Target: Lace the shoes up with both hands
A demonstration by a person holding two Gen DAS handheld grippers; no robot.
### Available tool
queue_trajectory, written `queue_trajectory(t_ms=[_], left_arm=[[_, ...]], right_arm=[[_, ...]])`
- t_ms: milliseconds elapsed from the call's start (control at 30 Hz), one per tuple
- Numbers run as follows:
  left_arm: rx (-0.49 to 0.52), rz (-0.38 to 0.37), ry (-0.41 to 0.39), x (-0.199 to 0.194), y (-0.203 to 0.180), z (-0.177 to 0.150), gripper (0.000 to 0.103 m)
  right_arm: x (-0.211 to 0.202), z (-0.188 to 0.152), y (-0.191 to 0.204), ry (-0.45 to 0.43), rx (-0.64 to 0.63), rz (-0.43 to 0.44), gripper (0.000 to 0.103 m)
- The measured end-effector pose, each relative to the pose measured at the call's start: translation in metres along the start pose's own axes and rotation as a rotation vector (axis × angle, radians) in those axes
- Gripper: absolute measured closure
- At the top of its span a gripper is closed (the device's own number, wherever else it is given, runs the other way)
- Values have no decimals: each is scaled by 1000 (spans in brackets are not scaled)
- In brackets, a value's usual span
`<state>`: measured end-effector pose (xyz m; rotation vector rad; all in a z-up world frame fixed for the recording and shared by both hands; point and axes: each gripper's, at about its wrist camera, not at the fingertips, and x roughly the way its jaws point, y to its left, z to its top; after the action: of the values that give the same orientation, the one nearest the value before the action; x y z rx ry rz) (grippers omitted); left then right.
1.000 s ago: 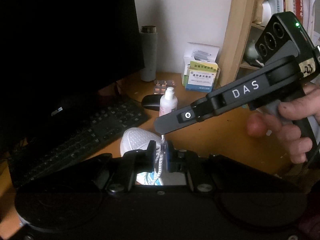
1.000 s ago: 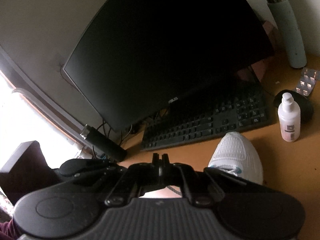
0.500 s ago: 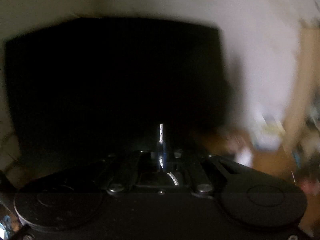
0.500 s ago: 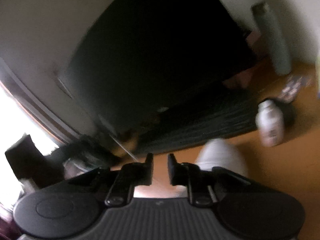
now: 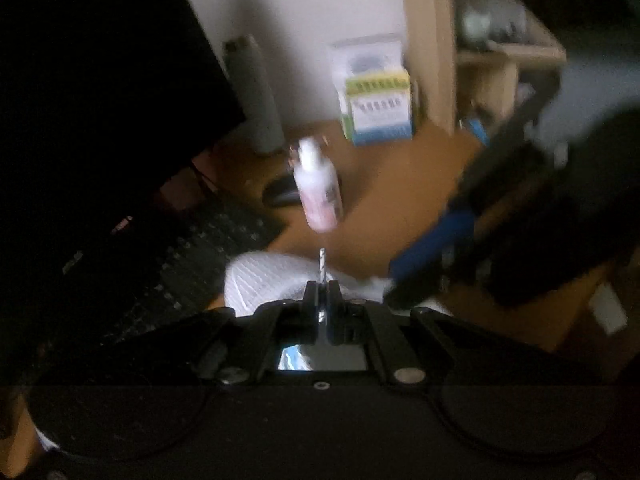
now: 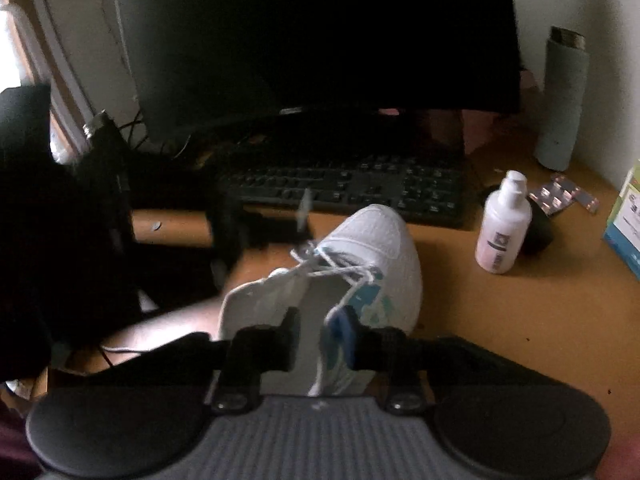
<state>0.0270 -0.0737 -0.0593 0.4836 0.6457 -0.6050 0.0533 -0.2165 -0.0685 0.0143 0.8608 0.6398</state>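
Orange-brown wooden desk (image 6: pixel 520 308) holds a white mesh sneaker with teal marks (image 6: pixel 372 248) in front of a black keyboard (image 6: pixel 352 184). Left tongs (image 5: pixel 321 286) are clamped tight on the white speckled lace end (image 5: pixel 322 260). Right tongs (image 6: pixel 316 330) are narrow and closing, with the other lace strand (image 6: pixel 340 304) between the pads, grip unclear. Best move: keep both strands taut and aim the tip at the next eyelet.
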Motion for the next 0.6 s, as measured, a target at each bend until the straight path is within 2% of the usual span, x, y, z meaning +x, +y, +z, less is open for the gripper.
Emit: queue_trajectory(t_ms=[100,200,600], left_arm=[[27,-23,54,9,-4,0,103],[52,-14,121,19,-11,-3,103],[50,11,182,42,-14,-7,103]], right_arm=[[-4,-4,-8,-1,24,3,86],[-5,-6,-11,-7,44,13,86],[-6,-3,-25,-1,100,76,86]])
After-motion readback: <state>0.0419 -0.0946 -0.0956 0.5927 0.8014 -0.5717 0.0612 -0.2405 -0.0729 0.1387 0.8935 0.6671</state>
